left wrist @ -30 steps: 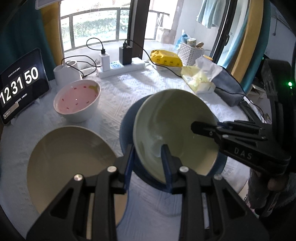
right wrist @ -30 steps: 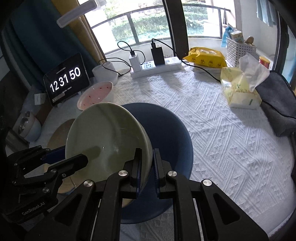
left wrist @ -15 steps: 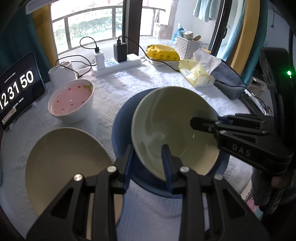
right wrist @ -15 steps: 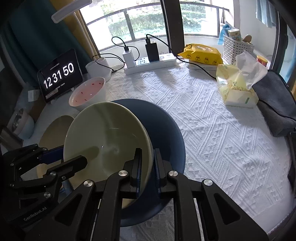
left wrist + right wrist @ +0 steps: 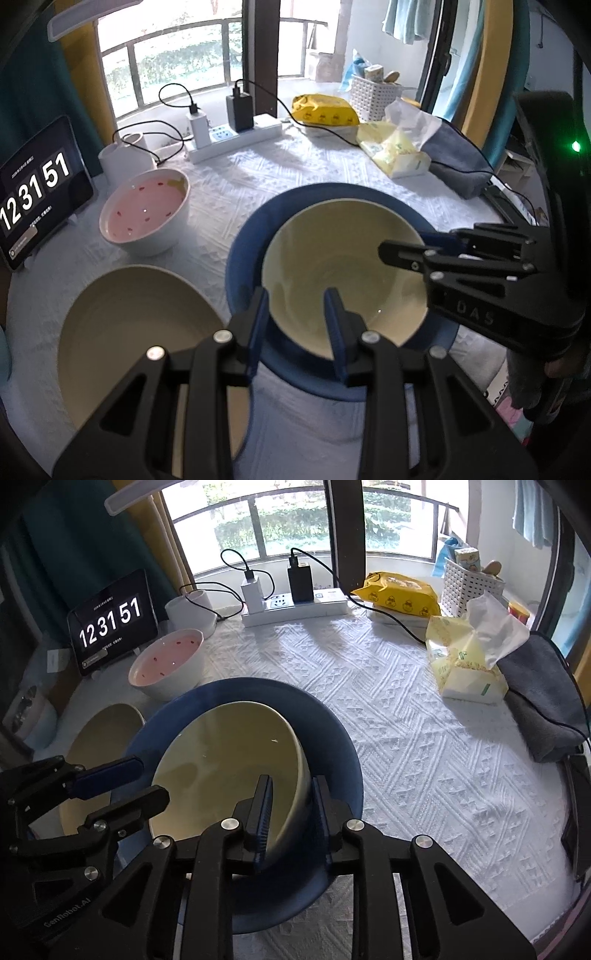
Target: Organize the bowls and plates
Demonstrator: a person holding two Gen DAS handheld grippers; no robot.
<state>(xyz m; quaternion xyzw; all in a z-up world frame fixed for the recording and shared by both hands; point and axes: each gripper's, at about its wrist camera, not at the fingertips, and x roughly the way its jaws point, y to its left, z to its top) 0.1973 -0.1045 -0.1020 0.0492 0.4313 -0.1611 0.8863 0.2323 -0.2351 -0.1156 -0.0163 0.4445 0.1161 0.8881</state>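
Observation:
A pale green bowl (image 5: 343, 266) sits inside a wide blue plate (image 5: 247, 243) on the white tablecloth; both also show in the right wrist view, the bowl (image 5: 221, 753) and the plate (image 5: 332, 738). My left gripper (image 5: 297, 325) is open, its jaws astride the bowl's near rim. My right gripper (image 5: 290, 816) is open, its jaws astride the bowl's right rim with gaps on both sides. A tan plate (image 5: 133, 332) lies left of the blue plate. A white bowl with pink inside (image 5: 146, 210) stands behind it.
A clock tablet (image 5: 37, 188) stands at the far left. A white cup (image 5: 125, 158), a power strip with chargers (image 5: 236, 133), a yellow packet (image 5: 325, 110), a tissue pack (image 5: 399, 151), a white basket (image 5: 373, 96) and a grey cloth (image 5: 458, 170) line the back and right.
The green bowl went from tilted and held up to sitting level in the blue plate. The right gripper's jaws opened off its rim. The left jaws opened wider.

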